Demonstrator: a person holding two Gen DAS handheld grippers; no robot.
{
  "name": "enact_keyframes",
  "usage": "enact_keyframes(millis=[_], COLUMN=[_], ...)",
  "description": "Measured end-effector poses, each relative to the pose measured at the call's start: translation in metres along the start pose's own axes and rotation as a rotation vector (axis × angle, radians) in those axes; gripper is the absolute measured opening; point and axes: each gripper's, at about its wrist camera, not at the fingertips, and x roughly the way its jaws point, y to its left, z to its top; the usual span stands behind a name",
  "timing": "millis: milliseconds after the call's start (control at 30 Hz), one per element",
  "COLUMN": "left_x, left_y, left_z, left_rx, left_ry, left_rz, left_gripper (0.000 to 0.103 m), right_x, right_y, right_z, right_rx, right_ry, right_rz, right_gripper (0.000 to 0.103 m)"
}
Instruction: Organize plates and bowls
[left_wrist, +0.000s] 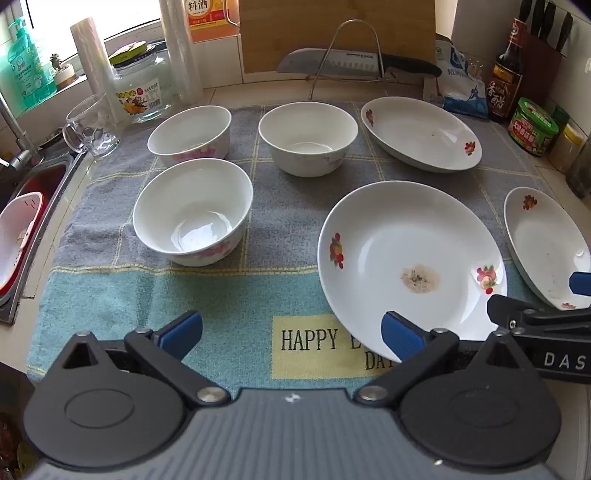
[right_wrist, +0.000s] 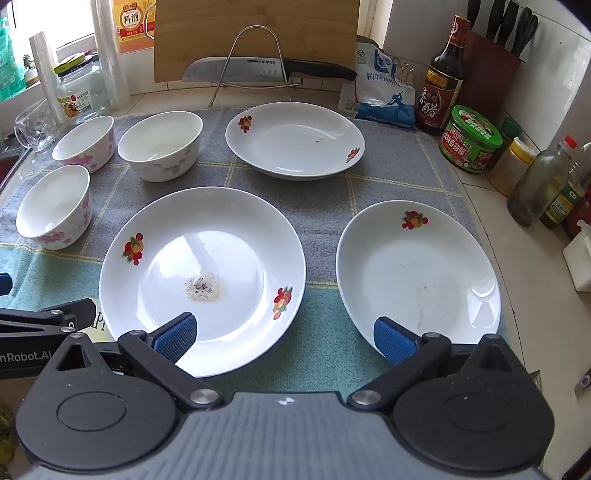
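Glazed ceramic looks stiff, slippery and breakable, so rims seem the best hold. Three bowls (left_wrist: 192, 218) stand left on the tabletop's towel (left_wrist: 288, 206), three plates (right_wrist: 203, 277) right. Left hand-held gripper (left_wrist: 291, 332) and right hand-held gripper (right_wrist: 284, 336) hover wide, empty.

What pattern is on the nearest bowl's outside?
Pink flowers on white, on the nearest bowl. The right wrist view shows it best.
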Motion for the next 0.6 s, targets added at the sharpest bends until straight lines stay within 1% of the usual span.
enact_keyframes(millis=[167,333,367,400,600], left_x=[-0.001,-0.005,-0.005,-0.005,-0.004], left_y=[-0.001,0.005,0.006,0.009,0.002], left_z=[-0.001,0.001,0.001,0.001,0.001], left_rx=[0.002,0.003,0.003,-0.001,-0.005], left_ry=[-0.003,-0.003,-0.003,-0.001,0.001], left_rz=[0.002,-0.001,-0.002,-0.007,0.002], left_gripper=[0.102,0.102,0.102,0.102,0.102], right_x=[-0.001,0.000,-0.004,-0.004,-0.002], right_y=[0.001,-0.003,0.005,0.006,0.001], right_z=[0.000,-0.002,0.002,0.003,0.001], right_rx=[-0.002,-0.002,-0.005,-0.005,-0.009], right_ry=[-0.002,-0.002,-0.003,-0.003,-0.004], right_rz=[-0.003,-0.011,-0.010,-0.011,-0.002], right_gripper=[0.103,0.103,0.103,0.103,0.103])
